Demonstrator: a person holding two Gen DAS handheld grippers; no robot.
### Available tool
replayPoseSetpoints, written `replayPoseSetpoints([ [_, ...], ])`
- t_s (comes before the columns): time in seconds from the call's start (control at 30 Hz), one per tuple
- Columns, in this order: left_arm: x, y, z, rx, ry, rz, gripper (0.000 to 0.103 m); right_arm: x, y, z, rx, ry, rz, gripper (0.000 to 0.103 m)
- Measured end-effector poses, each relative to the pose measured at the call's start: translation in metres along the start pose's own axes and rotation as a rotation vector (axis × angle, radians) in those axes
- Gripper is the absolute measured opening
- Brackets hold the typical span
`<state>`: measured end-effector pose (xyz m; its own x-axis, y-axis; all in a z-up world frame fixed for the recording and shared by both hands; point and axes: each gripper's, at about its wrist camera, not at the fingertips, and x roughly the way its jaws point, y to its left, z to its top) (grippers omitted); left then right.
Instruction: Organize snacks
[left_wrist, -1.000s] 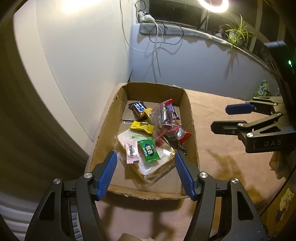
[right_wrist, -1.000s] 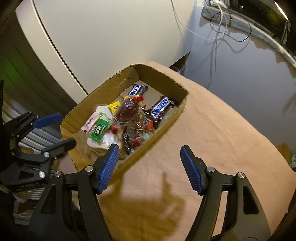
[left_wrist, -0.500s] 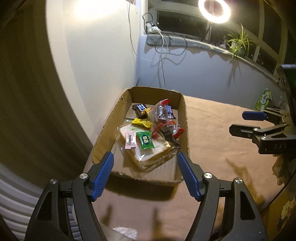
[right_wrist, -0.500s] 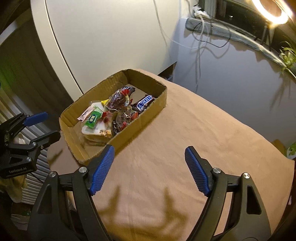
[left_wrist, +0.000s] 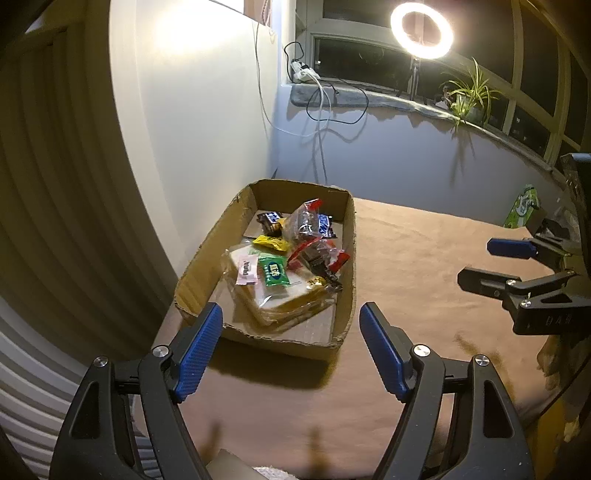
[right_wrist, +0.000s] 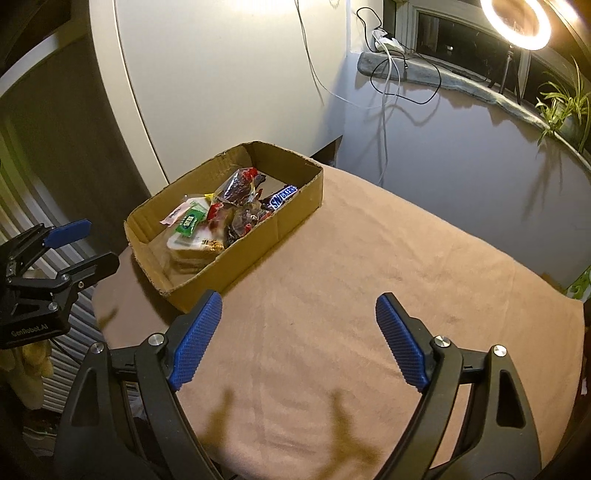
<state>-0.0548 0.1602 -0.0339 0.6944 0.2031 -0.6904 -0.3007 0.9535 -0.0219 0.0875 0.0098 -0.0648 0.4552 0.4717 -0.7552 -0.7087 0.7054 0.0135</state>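
We noted snacks (left_wrist: 291, 258) piled in the cardboard box (left_wrist: 207, 258) on the counter (right_wrist: 351, 295), light, crinkly, best pinched at wrapper edges; left gripper (left_wrist: 291, 347) and right gripper (right_wrist: 299, 339) empty, jaws opening.

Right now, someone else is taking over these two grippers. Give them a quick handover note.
Left gripper: jaws opening, nothing between them, short of the cardboard box.
Right gripper: jaws opening, empty, over the bare brown tablecloth.
Snacks: all piled in the box, including a sandwich pack, green packet and Snickers bar.
Done: every snack in view is boxed.
Left: none loose on the cloth; a green carton sits at its far edge.
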Motion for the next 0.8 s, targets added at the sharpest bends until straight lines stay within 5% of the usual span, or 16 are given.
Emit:
replayPoseSetpoints([
  [0.8,-0.0107,-0.0046,-0.0024,-0.005,-0.032,0.002,0.077,-0.0082,-0.0004,-0.0075,0.022,-0.015,0.005,0.088],
])
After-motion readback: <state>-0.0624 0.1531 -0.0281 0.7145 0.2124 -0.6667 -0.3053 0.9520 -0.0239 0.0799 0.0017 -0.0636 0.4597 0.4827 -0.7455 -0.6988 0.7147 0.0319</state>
